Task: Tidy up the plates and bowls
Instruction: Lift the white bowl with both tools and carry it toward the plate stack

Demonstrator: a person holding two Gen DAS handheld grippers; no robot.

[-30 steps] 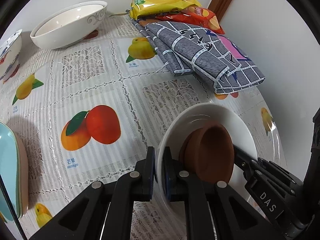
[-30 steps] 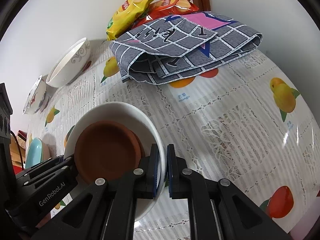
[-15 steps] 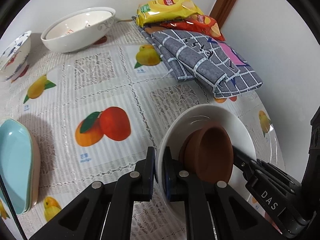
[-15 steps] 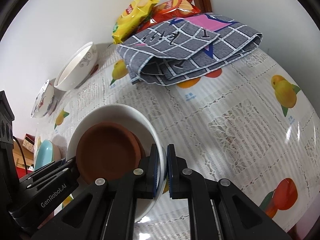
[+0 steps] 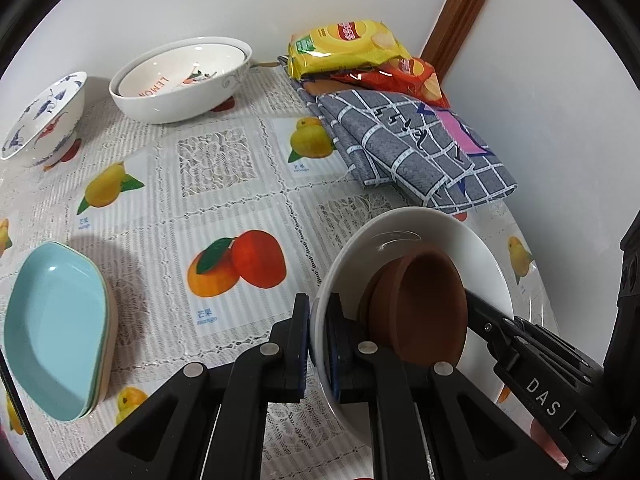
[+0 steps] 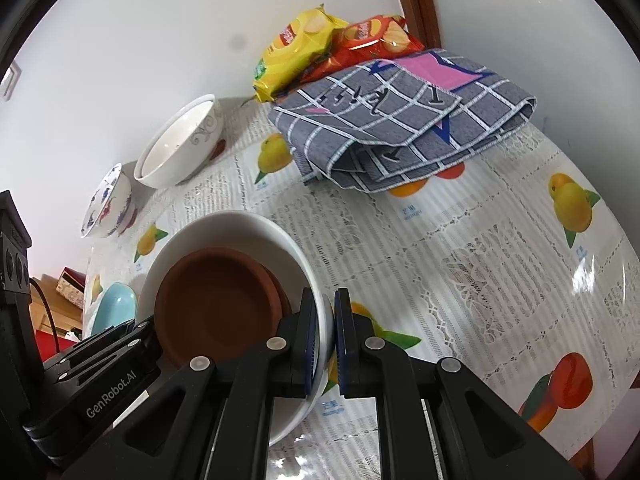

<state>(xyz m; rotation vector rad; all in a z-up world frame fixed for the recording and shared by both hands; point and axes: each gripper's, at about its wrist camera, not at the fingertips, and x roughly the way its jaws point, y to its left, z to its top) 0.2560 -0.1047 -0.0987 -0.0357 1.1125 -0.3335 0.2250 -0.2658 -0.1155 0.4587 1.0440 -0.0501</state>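
Fruit-print tablecloth (image 5: 224, 208) runs into a white-walled corner (image 5: 560, 100).

The right gripper (image 6: 327, 336) pinches the rim of a white bowl (image 6: 240, 224) holding a brown dish (image 6: 216, 300); the left gripper (image 6: 120, 344) grips the bowl's opposite side. Beyond, a folded grey checked cloth (image 6: 400, 132) lies on the fruit-print tablecloth (image 6: 460, 260), with snack bags (image 6: 320, 48) behind it
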